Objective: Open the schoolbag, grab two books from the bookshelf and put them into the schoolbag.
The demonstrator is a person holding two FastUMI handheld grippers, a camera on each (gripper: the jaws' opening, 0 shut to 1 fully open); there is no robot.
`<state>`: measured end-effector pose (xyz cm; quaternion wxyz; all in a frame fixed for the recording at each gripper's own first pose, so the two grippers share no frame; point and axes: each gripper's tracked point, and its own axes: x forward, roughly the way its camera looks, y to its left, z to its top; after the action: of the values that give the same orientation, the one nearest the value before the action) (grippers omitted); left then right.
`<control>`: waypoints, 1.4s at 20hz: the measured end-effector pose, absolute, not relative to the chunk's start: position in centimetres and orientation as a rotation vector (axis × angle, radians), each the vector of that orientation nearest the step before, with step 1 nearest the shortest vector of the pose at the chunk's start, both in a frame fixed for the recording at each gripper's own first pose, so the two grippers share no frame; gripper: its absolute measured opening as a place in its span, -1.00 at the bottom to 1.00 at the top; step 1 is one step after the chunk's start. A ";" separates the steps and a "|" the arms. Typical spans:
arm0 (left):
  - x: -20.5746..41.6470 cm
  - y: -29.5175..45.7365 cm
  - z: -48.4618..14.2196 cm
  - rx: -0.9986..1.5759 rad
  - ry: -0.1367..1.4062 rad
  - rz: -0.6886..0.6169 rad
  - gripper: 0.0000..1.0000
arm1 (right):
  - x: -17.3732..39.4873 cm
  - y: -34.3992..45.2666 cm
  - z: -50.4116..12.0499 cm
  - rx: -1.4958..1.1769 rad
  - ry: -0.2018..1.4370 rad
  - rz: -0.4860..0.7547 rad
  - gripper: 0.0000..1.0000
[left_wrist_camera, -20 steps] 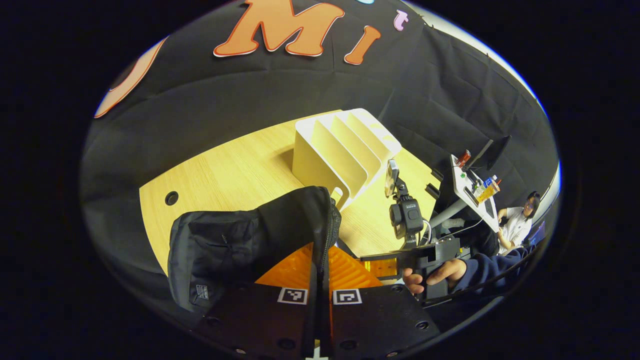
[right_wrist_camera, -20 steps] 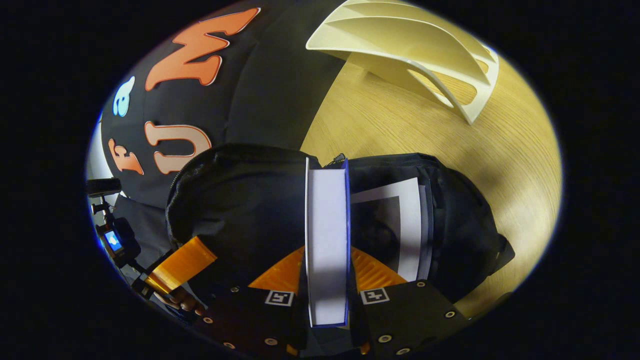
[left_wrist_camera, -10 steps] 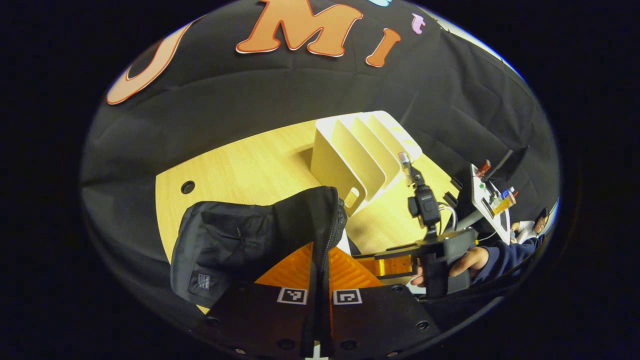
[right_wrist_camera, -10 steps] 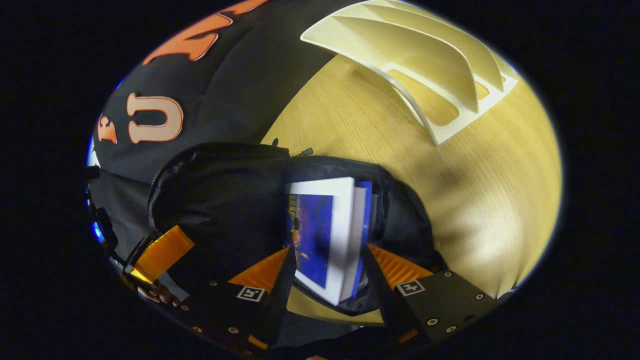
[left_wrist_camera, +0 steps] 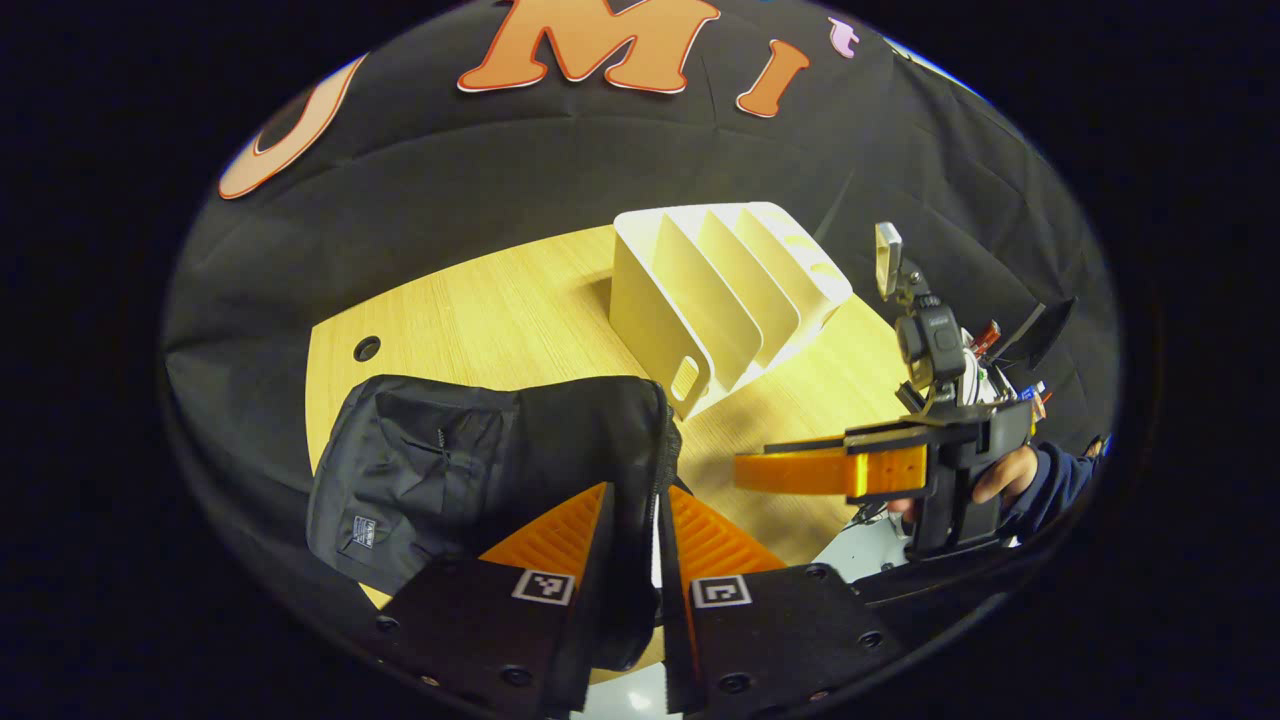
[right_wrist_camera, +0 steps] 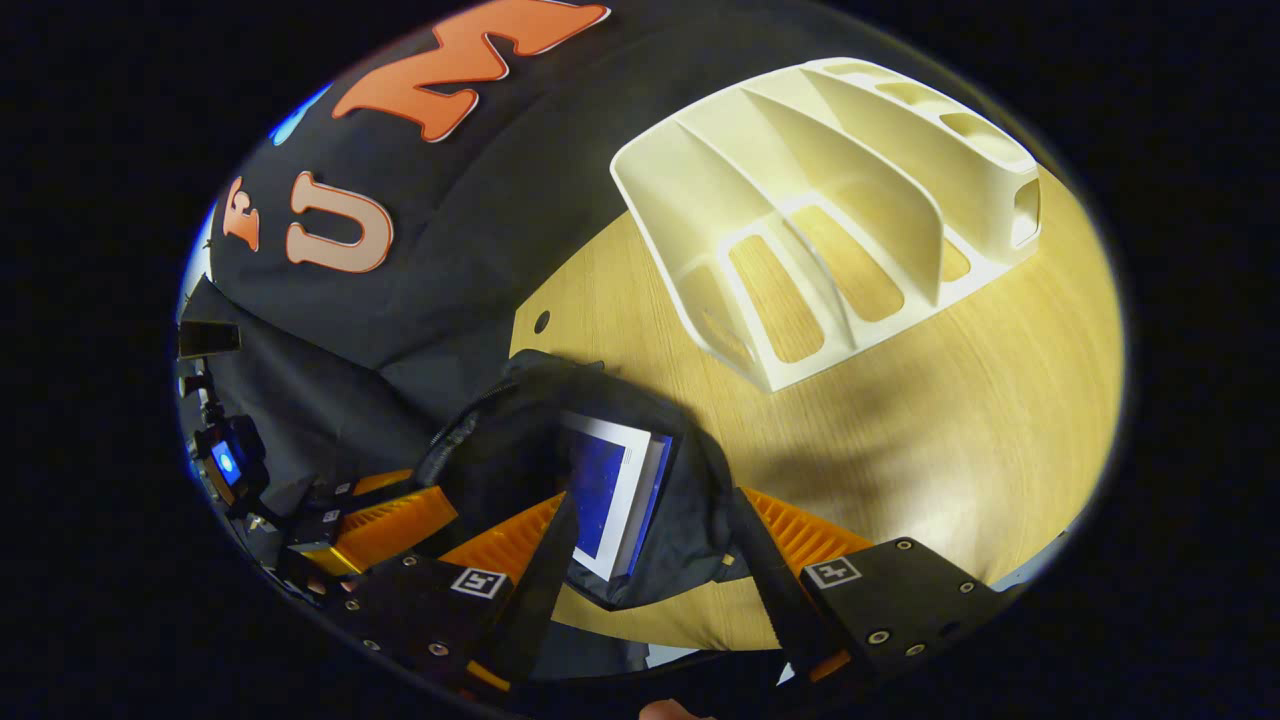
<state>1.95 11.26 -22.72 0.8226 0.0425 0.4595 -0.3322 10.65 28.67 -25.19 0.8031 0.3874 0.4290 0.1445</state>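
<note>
Black schoolbag [left_wrist_camera: 480,470] on a wooden desk [left_wrist_camera: 500,320], books inside, white bookshelf [left_wrist_camera: 725,290] behind it.

The left gripper [left_wrist_camera: 630,560] pinches the bag's zipped rim between nearly closed jaws. The right gripper [right_wrist_camera: 650,560] hangs above the bag's mouth, jaws spread wide and holding nothing; a blue-covered book [right_wrist_camera: 610,490] stands inside the bag between them.
</note>
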 end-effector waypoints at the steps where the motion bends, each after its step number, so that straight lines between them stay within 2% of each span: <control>1: 1.5 10.8 -22.5 0.080 0.975 -0.712 -0.27 | 10.7 27.4 -25.0 0.821 0.907 0.302 0.85; 4: 1.4 8.9 -21.7 0.060 0.953 -0.703 0.03 | 10.8 23.4 -23.9 0.762 0.860 0.279 0.85; 5: 1.2 8.4 -21.6 0.057 0.949 -0.696 0.23 | 11.0 22.0 -23.2 0.740 0.841 0.272 0.85; 8: 1.0 5.9 -20.1 0.022 0.908 -0.674 0.39 | 11.8 18.7 -21.1 0.656 0.767 0.258 0.87; 9: 1.0 5.1 -19.9 0.015 0.885 -0.671 0.65 | 12.2 17.4 -20.3 0.617 0.731 0.253 0.87; 11: 1.0 3.3 -18.5 0.013 0.835 -0.658 0.94 | 12.6 14.9 -18.6 0.539 0.662 0.235 0.87; 14: 1.8 0.8 -15.9 0.005 0.719 -0.615 0.98 | 13.5 11.7 -15.8 0.430 0.560 0.211 0.87; 22: 2.6 -2.7 -8.1 0.019 0.409 -0.442 0.93 | 13.7 6.0 -8.3 0.255 0.326 0.195 0.88; 28: 3.6 -2.2 -5.9 -0.044 0.210 -0.313 0.94 | 12.1 4.5 -4.6 0.183 0.159 0.206 0.89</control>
<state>3.61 -2.19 -5.91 0.9821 -0.0220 0.1043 -0.1554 12.09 4.49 -4.58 0.9873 0.0911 0.0793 0.1028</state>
